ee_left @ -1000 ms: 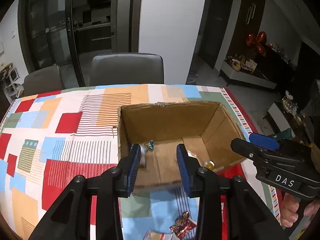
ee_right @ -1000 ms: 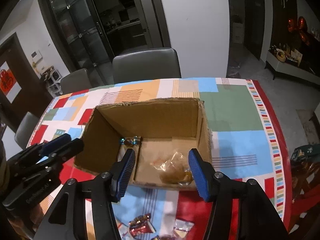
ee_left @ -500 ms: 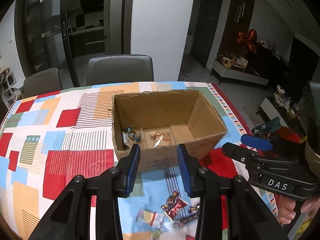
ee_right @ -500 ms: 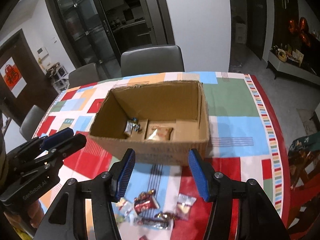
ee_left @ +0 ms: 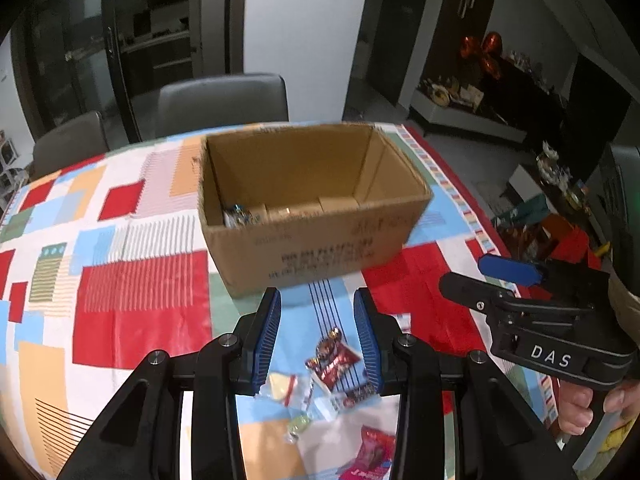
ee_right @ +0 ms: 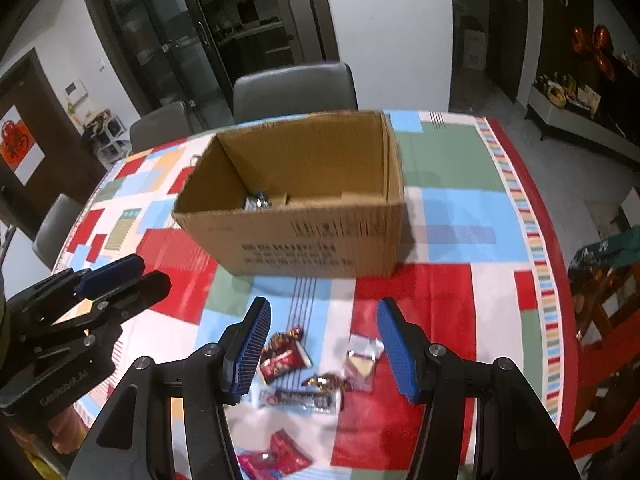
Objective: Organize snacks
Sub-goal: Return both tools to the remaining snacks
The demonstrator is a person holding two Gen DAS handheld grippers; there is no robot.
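Both grippers hover short of the cardboard box [ee_right: 304,208], over the loose snacks on the near side of it. The left gripper [ee_left: 318,340] has its jaws spread and empty; the right gripper [ee_right: 320,344] has its jaws spread wider, also empty. A few wrapped pieces already lie on the box floor, at its left end.

The likely next pick is the red candy packet [ee_right: 282,358], which lies on the tablecloth [ee_right: 452,216] in front of the box. In the left wrist view the red candy packet [ee_left: 332,360] sits right between the blue pads, slightly toward the right pad, its long axis running diagonally across the gap. In the right wrist view it lies close by the left pad — off centre. The left gripper therefore looks better placed. Just nearer than the packet, away from the box, a dark bar wrapper [ee_right: 300,399] and a clear sachet [ee_right: 362,362] crowd it, so a straight descent risks pinching two at once.
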